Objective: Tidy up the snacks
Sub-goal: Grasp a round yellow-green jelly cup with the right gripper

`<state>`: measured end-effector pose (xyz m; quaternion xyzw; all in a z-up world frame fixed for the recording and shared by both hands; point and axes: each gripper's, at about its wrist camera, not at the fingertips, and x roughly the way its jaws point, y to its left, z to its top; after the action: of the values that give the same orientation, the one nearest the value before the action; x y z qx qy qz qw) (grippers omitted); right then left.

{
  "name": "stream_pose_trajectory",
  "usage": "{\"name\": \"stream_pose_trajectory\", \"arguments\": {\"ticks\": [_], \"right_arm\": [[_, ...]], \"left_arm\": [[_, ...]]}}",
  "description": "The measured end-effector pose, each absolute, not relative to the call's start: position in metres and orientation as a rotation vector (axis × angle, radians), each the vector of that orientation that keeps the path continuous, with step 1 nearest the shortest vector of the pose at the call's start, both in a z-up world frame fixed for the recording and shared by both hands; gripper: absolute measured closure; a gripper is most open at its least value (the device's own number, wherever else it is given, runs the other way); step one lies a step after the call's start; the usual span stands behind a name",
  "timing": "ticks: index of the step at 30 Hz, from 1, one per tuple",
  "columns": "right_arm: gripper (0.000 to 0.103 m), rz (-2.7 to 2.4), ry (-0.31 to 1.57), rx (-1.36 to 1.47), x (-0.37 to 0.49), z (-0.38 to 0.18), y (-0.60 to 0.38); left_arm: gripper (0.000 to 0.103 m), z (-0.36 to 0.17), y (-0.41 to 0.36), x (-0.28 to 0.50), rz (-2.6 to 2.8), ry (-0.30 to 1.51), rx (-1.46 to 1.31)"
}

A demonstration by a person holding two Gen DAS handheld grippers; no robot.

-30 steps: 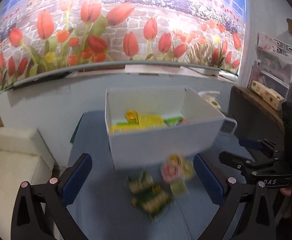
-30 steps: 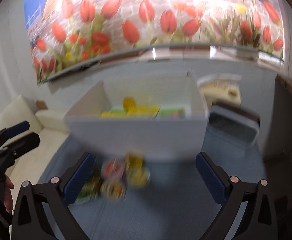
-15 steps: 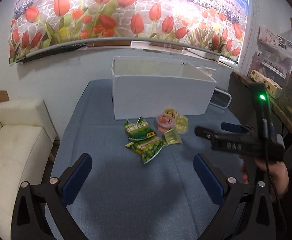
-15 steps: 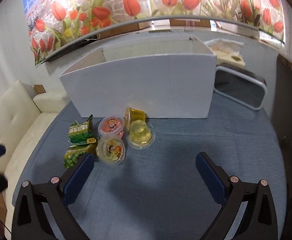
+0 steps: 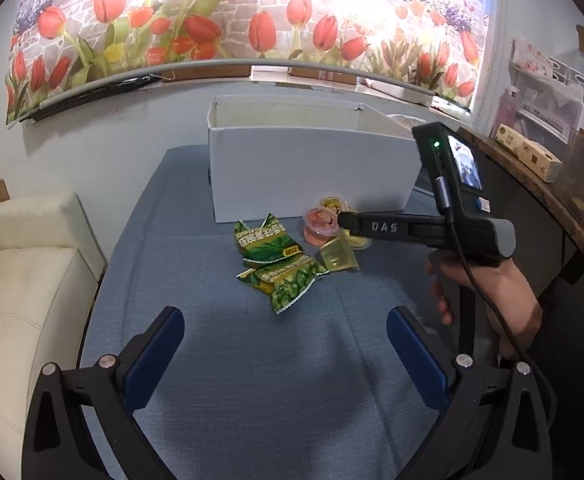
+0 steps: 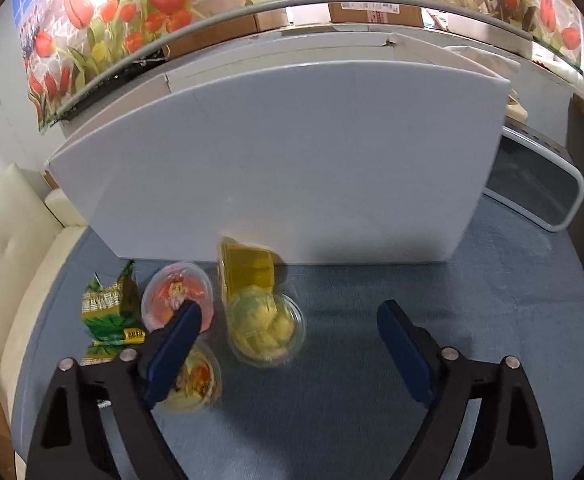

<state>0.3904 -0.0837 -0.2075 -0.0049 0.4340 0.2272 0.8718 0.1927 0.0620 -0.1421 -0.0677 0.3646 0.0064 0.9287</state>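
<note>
A white box (image 5: 311, 168) stands at the far side of the blue table (image 5: 252, 360). In front of it lie two green snack bags (image 5: 276, 256), a pink jelly cup (image 5: 320, 222) and yellow jelly cups (image 6: 266, 326). My left gripper (image 5: 284, 344) is open and empty, well short of the bags. My right gripper (image 6: 288, 340) is open and low over the cups, with the yellow cup between its fingers and the pink cup (image 6: 176, 294) at its left finger. The right gripper also shows in the left wrist view (image 5: 347, 220), above the cups.
A cream sofa (image 5: 24, 280) sits left of the table. A grey-rimmed dark tray (image 6: 531, 188) lies right of the box. A wooden shelf with boxes (image 5: 531, 160) stands at the right. A tulip mural (image 5: 252, 12) covers the back wall.
Both grippers have pulled back and down from above the box. The right gripper has then moved forward and low, close to the jelly cups. Both stay open.
</note>
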Motion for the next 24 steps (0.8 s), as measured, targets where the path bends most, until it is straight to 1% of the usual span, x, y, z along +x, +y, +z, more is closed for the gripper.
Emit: {"name": "stream_pose_trajectory", "arguments": {"ticks": [1,2,3,4,5,6,13,16,18,24], "right_arm": [[0.013,0.481,0.909,-0.01,0.391,-0.207,-0.083],[0.017,0.487,0.904,-0.014,0.391,-0.207,-0.082],[0.025,0.495,0.903,-0.018,0.39,-0.206,-0.081],[0.031,0.496,0.916,-0.025,0.39,-0.207,-0.079],[0.041,0.496,0.928,-0.027,0.39,-0.208,-0.079],[0.043,0.498,0.926,-0.031,0.389,-0.209,-0.078],[0.043,0.499,0.918,-0.113,0.387,-0.216,-0.066],[0.047,0.495,0.919,-0.102,0.39,-0.215,-0.064],[0.064,0.505,0.915,-0.09,0.386,-0.213,-0.065],[0.064,0.492,0.889,-0.096,0.374,-0.202,-0.068]], "left_arm": [[0.0,-0.144,0.063,0.195,0.016,0.755,-0.148],[0.0,-0.146,0.064,0.197,0.017,0.763,-0.157],[0.0,-0.147,0.065,0.198,0.016,0.763,-0.161],[0.0,-0.148,0.065,0.198,0.014,0.761,-0.163],[0.0,-0.148,0.065,0.199,0.011,0.76,-0.167],[0.0,-0.149,0.066,0.199,0.008,0.76,-0.17],[0.0,-0.153,0.065,0.201,0.002,0.77,-0.176],[0.0,-0.153,0.065,0.201,0.005,0.77,-0.175],[0.0,-0.152,0.066,0.2,0.004,0.766,-0.18],[0.0,-0.152,0.064,0.2,0.003,0.765,-0.176]]}}
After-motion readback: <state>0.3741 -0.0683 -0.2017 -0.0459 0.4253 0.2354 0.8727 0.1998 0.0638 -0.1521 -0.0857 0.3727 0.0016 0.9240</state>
